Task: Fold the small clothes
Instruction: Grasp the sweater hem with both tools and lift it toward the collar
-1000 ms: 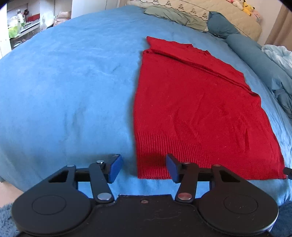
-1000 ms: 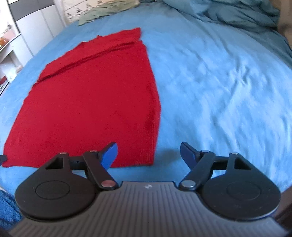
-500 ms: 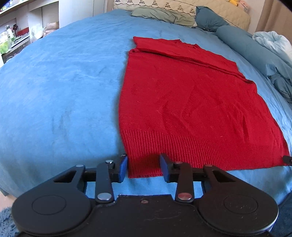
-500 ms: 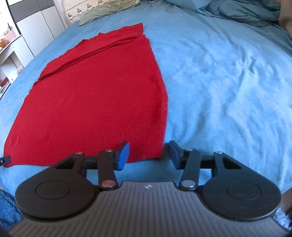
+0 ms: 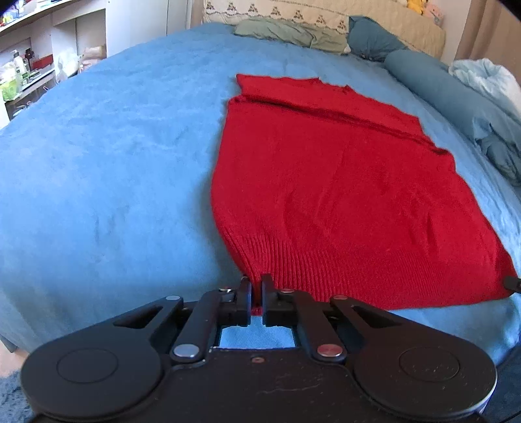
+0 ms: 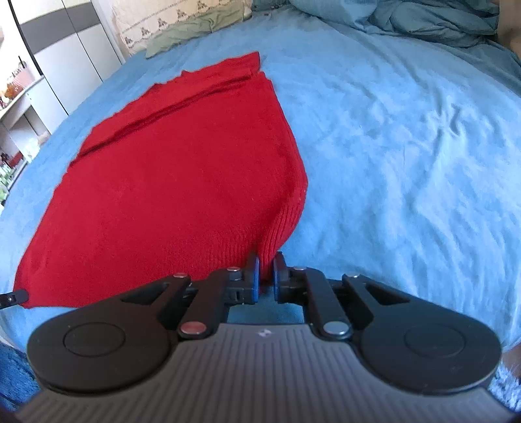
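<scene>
A red knit sweater [image 5: 342,182] lies flat on the blue bed, sleeves folded across its far end, ribbed hem nearest me. My left gripper [image 5: 256,286] is shut on the hem's near left corner, which is pinched up between the pads. My right gripper [image 6: 266,268] is shut on the hem's near right corner of the sweater [image 6: 176,182], also lifted slightly. The tip of the right gripper shows at the far right of the left wrist view [image 5: 512,283], and the left gripper's tip at the left edge of the right wrist view [image 6: 13,297].
The blue bedspread [image 5: 97,169] stretches wide to the left of the sweater and to its right [image 6: 407,146]. Pillows [image 5: 293,31] and a rumpled light blue duvet [image 5: 488,84] lie at the head and right side. Shelves [image 5: 29,75] stand left of the bed.
Both grippers moved forward onto the hem and closed from open to shut on its two near corners; the corners are now pinched and raised.
</scene>
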{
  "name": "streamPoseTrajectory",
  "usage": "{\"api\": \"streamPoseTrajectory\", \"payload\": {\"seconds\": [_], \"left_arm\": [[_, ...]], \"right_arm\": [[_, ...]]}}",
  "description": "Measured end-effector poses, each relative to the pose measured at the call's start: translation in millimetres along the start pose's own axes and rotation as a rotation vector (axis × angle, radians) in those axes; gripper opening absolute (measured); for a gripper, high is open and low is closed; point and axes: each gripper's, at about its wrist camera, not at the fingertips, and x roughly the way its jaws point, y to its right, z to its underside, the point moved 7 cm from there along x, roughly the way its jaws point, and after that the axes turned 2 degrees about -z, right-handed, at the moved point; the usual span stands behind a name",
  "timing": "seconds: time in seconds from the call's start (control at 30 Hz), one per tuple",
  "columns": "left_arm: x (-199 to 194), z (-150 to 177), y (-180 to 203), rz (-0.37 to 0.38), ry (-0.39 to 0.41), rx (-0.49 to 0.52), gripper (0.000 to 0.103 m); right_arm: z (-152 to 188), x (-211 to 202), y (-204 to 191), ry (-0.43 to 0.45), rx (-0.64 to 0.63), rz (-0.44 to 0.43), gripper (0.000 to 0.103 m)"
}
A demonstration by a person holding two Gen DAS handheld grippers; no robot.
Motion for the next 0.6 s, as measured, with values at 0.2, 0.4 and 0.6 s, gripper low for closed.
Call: {"api": "streamPoseTrajectory", "payload": {"seconds": [0.2,0.4,0.6], "left_arm": [[-27,-28,1,0.042,0.034,-0.06,0.005],[-47,-103,0,0.107,0.142,-0.147,0.005],[-11,-232,4,0.117,0.259,-0.172,0.004]], "right_arm": [[-21,-19,1,0.042,0.08,-0.072,0.023],[-85,-37,-6,0.14,0.138,-0.179,0.023],[-205,-7,-24,0.227,0.182,-0.29,0.023]]}}
